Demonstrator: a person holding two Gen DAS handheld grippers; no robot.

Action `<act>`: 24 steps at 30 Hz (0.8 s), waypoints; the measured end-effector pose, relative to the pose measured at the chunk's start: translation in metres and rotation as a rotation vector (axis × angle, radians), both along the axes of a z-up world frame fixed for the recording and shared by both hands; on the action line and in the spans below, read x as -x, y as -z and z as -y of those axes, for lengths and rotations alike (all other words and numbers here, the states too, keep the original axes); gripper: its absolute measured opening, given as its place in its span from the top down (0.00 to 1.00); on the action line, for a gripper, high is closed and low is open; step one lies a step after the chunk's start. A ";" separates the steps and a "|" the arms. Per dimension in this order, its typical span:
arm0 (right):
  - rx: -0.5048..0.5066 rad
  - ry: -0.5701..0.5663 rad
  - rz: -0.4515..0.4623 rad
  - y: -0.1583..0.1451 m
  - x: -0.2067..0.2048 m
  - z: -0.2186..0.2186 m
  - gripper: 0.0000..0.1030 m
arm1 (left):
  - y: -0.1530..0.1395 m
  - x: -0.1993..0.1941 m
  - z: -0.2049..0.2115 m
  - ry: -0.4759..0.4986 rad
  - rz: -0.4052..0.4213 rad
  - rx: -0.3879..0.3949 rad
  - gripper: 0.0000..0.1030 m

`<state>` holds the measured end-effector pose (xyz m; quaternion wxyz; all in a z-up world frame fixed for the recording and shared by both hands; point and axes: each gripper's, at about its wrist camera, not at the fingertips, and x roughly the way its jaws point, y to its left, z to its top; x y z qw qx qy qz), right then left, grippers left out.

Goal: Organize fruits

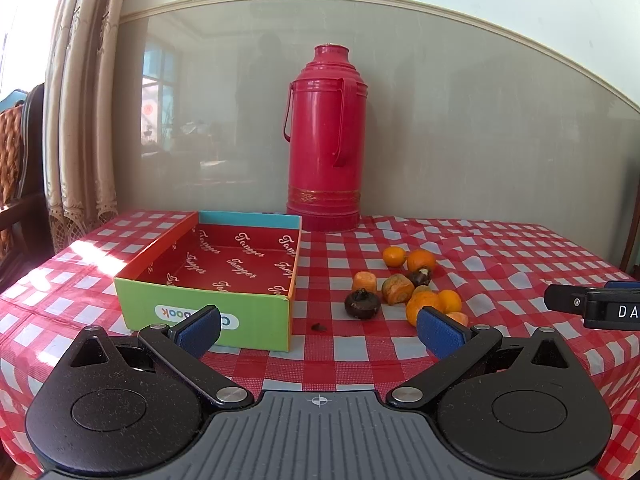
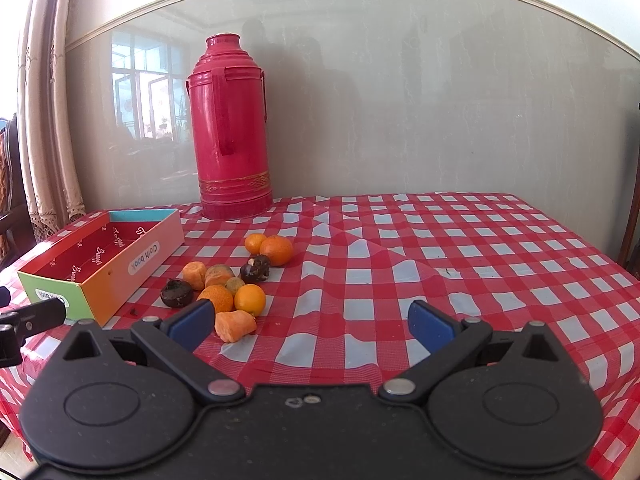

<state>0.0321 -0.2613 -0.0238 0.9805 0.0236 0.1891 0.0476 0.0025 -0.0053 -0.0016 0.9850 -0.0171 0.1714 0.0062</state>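
1. Currently my left gripper (image 1: 318, 332) and right gripper (image 2: 310, 322) both stand wide apart, holding nothing.
2. The fruits lie clustered on the checked tablecloth (image 2: 440, 248), right of the empty box (image 1: 208, 276).
3. The small oranges (image 2: 250, 299) look light, round and prone to rolling: I would pinch across the widest middle.
4. The dark mangosteens (image 1: 362, 304) look firmer; the cut orange chunk (image 2: 235, 326) looks soft, so squeeze gently.
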 end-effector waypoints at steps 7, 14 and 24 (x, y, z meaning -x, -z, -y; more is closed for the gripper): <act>0.000 0.000 -0.001 -0.002 0.001 0.000 0.06 | 0.000 0.000 0.000 -0.001 0.002 -0.004 0.00; 0.000 0.000 0.000 -0.002 0.001 0.000 0.06 | -0.001 0.000 0.001 0.001 0.002 -0.004 0.00; 0.001 0.002 -0.001 -0.002 0.001 0.000 0.06 | -0.001 0.000 0.001 0.005 0.002 -0.007 0.00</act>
